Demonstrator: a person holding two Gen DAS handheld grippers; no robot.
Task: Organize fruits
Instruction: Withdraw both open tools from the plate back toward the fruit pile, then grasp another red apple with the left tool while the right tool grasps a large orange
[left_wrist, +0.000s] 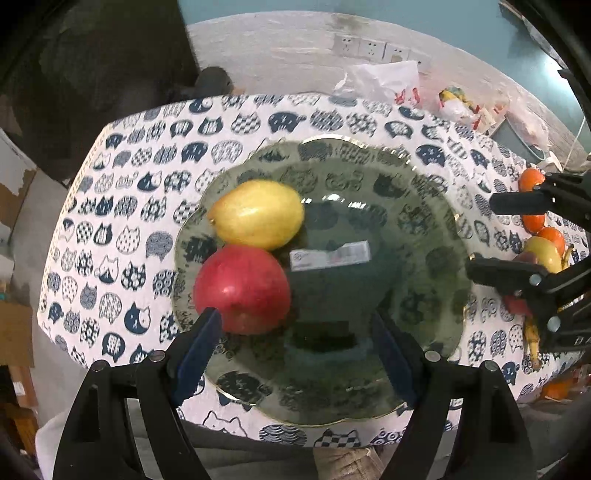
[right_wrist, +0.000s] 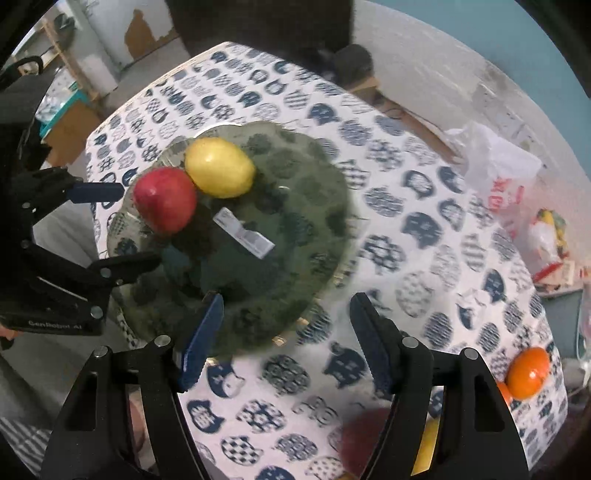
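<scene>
2 fruits sit at 9 o'clock on the glass plate (left_wrist: 424, 192). Both the left gripper (left_wrist: 295, 332) and right gripper (right_wrist: 284, 332) gape empty; next likely fetches the orange (right_wrist: 528, 373) at 4 o'clock.

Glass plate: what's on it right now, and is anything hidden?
On the glass plate sit a red apple and a yellow fruit, touching, plus a white label. The cat-print tablecloth shows through the glass. Under the fruits is covered.
</scene>
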